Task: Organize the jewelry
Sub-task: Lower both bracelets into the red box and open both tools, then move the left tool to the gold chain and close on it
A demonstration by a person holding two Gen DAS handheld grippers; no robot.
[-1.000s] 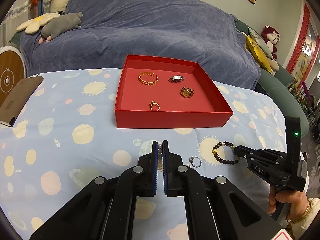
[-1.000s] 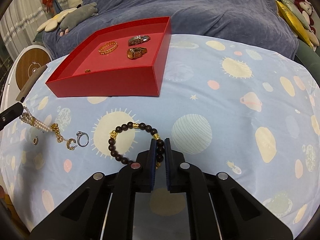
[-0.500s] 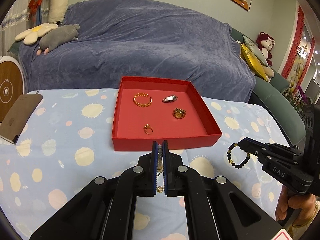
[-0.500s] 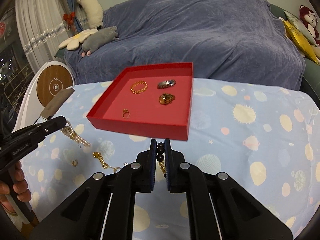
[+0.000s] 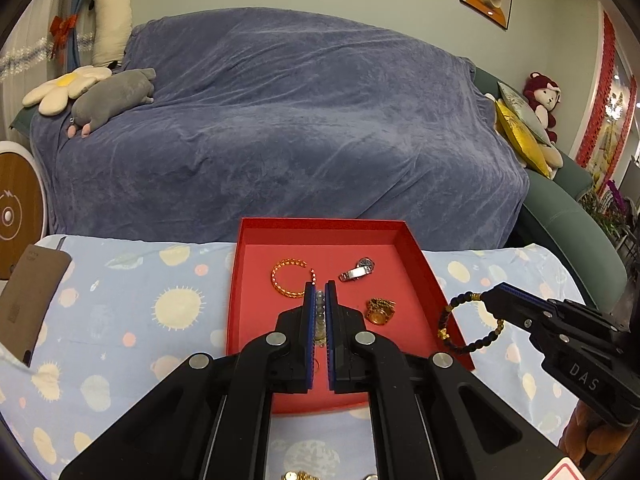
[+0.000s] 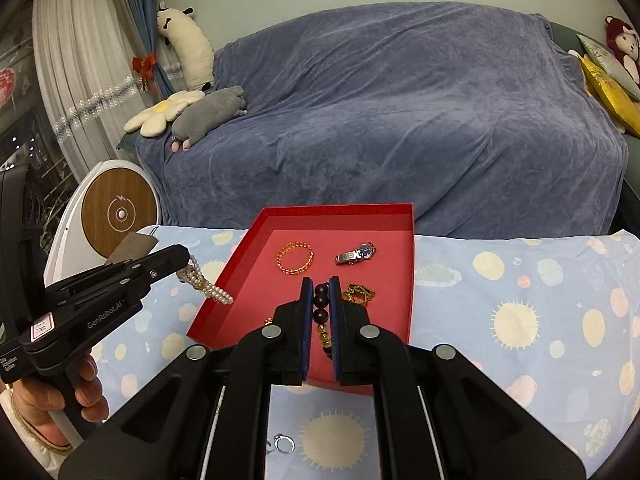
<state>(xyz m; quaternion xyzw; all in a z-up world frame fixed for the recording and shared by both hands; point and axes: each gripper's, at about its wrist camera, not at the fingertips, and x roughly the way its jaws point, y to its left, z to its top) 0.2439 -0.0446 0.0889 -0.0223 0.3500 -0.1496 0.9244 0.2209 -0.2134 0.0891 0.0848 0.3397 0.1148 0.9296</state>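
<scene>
Left wrist view shows the left gripper [image 5: 319, 294] closed tight on a pearl strand [image 5: 319, 312], whose pale beads sit pinched between the blue pads and hang above the red tray [image 5: 236, 280]. From the right wrist view the same strand [image 6: 208, 286] dangles off that gripper's tip [image 6: 182, 258], drooping over the tray's left wall [image 6: 224, 284], with a gold clasp part among the pearls. The right gripper [image 6: 321, 286] is likewise clamped, on a dark bead bracelet [image 6: 322, 308] with gold spacer beads; in the left wrist view this bracelet [image 5: 452, 328] hangs as a loop from the right gripper's tip [image 5: 494, 294], over the tray's right edge. Inside the tray lie a gold chain bangle [image 5: 286, 276] at the back left, a silver watch [image 5: 358, 270] at the back right, and a gold watch [image 5: 380, 310] nearer the front right, all apart from one another. The tray rests on a pale blue cloth printed with suns and planets [image 5: 120, 312]. On the cloth in front of the tray a small silver ring [image 6: 285, 444] lies beside a printed sun. A brown card [image 5: 28, 300] lies at the cloth's far left. Behind the table stands a sofa under a blue-grey cover [image 5: 280, 120], with a grey plush toy [image 5: 112, 98] and a flower cushion [image 5: 66, 86] on its left end.
</scene>
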